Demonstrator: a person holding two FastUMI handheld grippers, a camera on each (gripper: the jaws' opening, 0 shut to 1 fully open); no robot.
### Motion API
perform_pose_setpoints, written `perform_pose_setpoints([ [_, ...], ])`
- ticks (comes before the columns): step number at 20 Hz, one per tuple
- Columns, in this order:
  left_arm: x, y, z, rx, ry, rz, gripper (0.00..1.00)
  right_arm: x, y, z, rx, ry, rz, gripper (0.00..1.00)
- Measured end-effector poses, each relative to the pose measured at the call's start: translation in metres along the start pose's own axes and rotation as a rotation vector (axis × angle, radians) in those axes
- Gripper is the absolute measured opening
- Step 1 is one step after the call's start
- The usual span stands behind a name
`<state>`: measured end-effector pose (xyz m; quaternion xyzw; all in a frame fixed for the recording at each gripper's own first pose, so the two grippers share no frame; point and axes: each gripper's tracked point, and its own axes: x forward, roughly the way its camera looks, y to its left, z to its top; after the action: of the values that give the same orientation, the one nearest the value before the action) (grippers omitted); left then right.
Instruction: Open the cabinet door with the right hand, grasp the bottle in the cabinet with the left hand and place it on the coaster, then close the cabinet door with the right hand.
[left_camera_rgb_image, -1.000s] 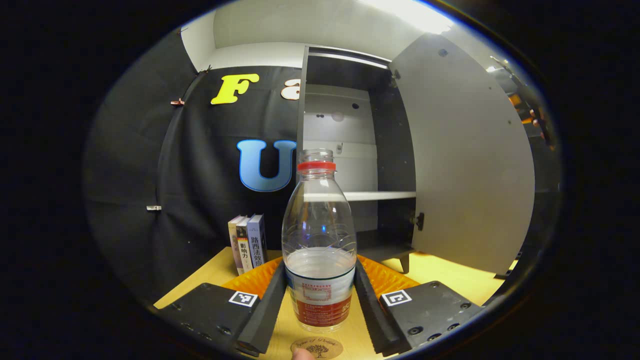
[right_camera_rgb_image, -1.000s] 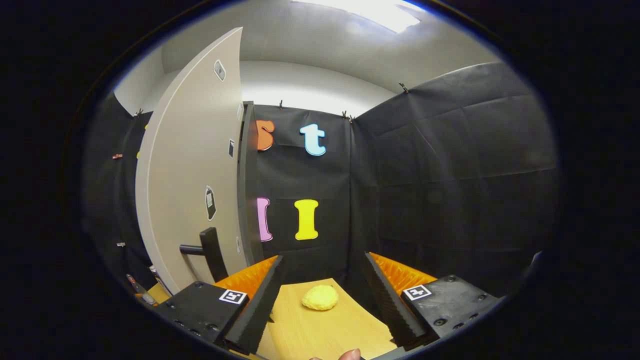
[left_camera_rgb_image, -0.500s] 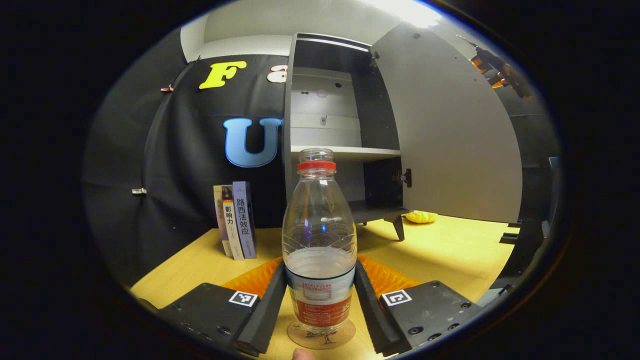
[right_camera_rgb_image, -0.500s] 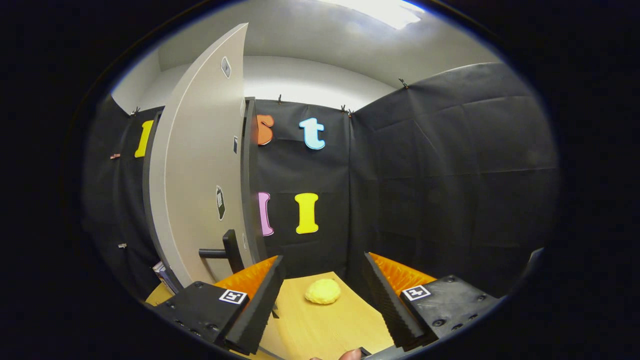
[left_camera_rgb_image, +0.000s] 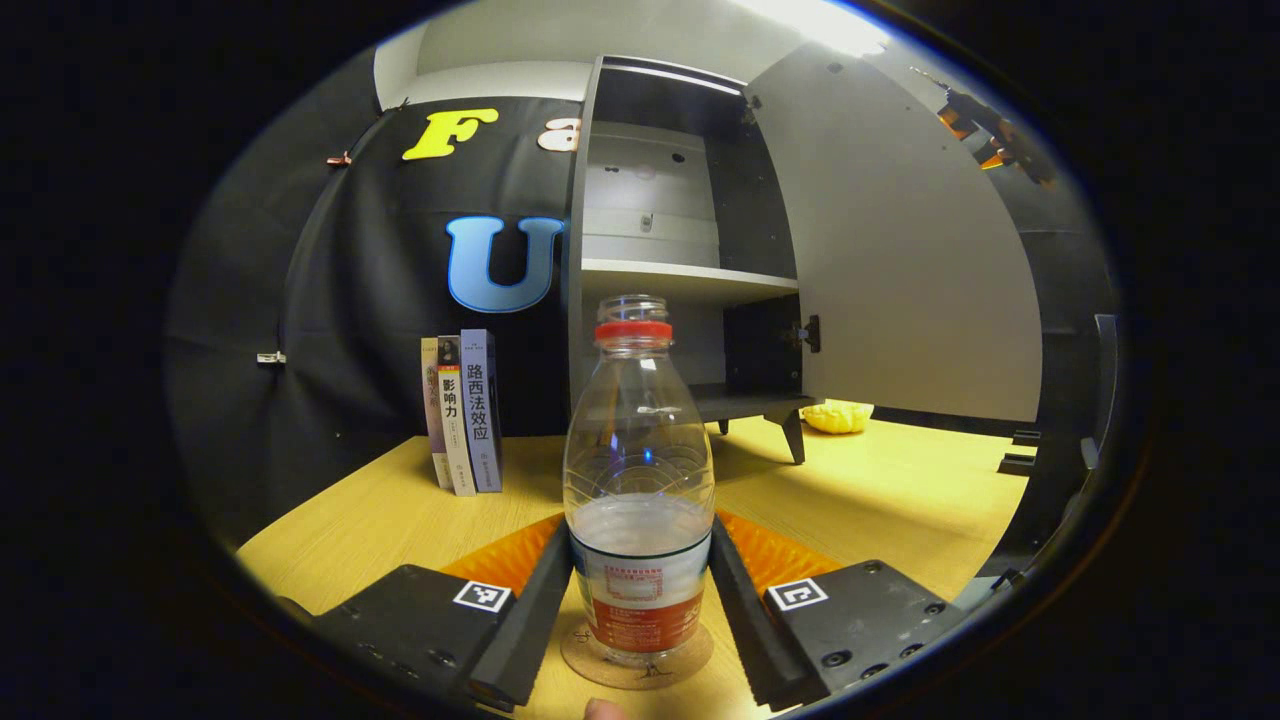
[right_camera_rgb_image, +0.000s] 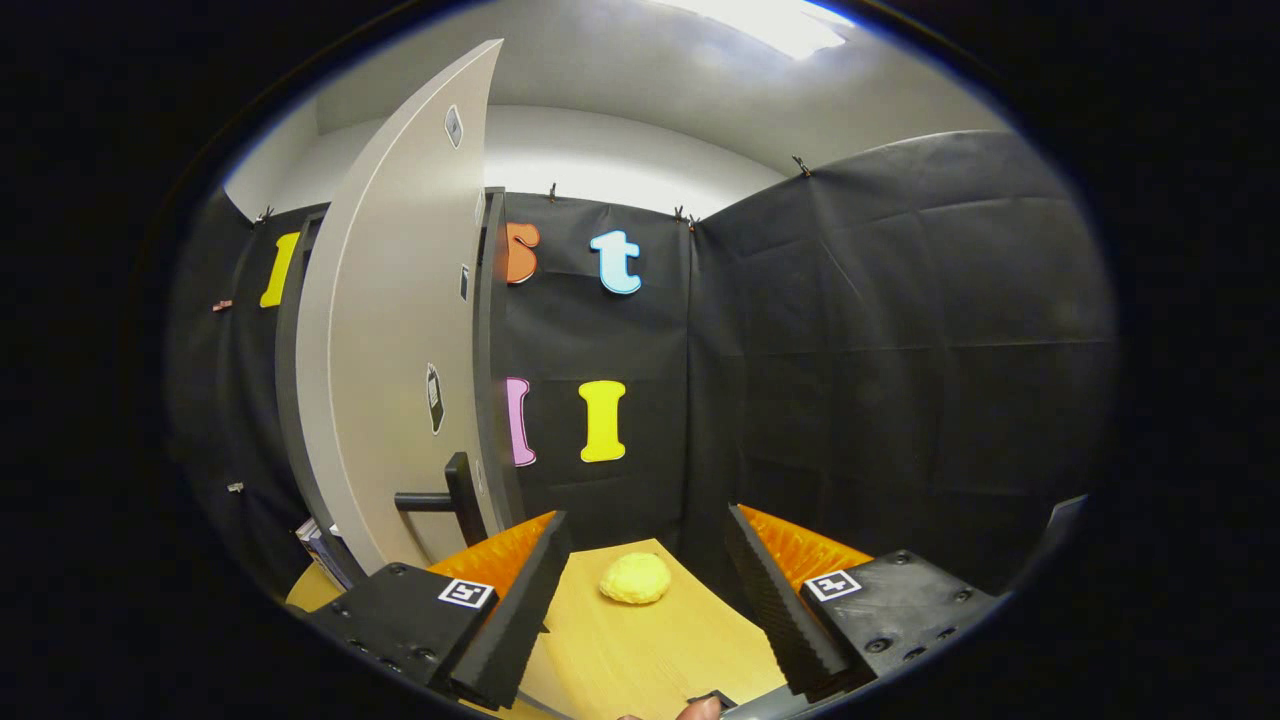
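Note:
In the left gripper view a clear plastic bottle (left_camera_rgb_image: 638, 480) with a red neck ring, no cap and some water stands upright on a round cork coaster (left_camera_rgb_image: 636, 660). My left gripper (left_camera_rgb_image: 640, 600) is shut on it, both fingers pressing its labelled lower part. Behind it the grey cabinet (left_camera_rgb_image: 660, 260) stands with its door (left_camera_rgb_image: 900, 260) swung wide to the right. In the right gripper view my right gripper (right_camera_rgb_image: 645, 600) is open and holds nothing. The door (right_camera_rgb_image: 400, 340) with its dark handle (right_camera_rgb_image: 440, 500) is just to its left.
Three books (left_camera_rgb_image: 462, 415) stand upright left of the cabinet on the wooden table (left_camera_rgb_image: 900, 500). A yellow lumpy object (left_camera_rgb_image: 838, 416) (right_camera_rgb_image: 635, 578) lies on the table beyond the door. The other gripper (left_camera_rgb_image: 990, 140) shows past the door's top edge.
The bottle has come down onto the coaster with my left gripper still holding it. The right gripper has drifted slightly, staying open beside the door handle.

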<state>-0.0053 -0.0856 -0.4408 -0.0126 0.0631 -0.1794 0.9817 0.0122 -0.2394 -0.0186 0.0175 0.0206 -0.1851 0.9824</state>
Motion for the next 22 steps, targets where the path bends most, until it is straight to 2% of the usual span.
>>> perform_pose_setpoints([
  [4, -0.001, 0.002, 0.000, -0.004, 0.026, 0.019, 0.80, 0.001, -0.001, -0.005, 0.003, 0.008, 0.003, 0.97],
  [6, -0.001, 0.004, -0.002, -0.007, 0.045, 0.024, 0.86, 0.001, -0.001, -0.008, 0.009, 0.015, 0.004, 0.97],
  [7, -0.001, 0.004, 0.000, -0.010, 0.053, 0.026, 0.92, 0.002, -0.001, -0.009, 0.015, 0.013, 0.007, 0.97],
  [11, -0.005, 0.005, 0.021, -0.010, 0.069, 0.037, 0.94, 0.004, -0.001, -0.010, 0.029, 0.015, 0.018, 0.97],
  [15, -0.015, 0.007, 0.065, -0.039, 0.075, 0.075, 0.94, 0.006, 0.000, -0.012, -0.009, 0.008, 0.028, 0.97],
  [18, -0.027, 0.009, 0.119, -0.085, 0.037, 0.120, 0.93, 0.007, 0.001, -0.014, -0.033, 0.007, 0.040, 0.98],
  [22, -0.040, 0.019, 0.188, -0.047, 0.010, 0.156, 0.93, 0.007, 0.002, -0.013, -0.032, 0.011, 0.052, 0.98],
])
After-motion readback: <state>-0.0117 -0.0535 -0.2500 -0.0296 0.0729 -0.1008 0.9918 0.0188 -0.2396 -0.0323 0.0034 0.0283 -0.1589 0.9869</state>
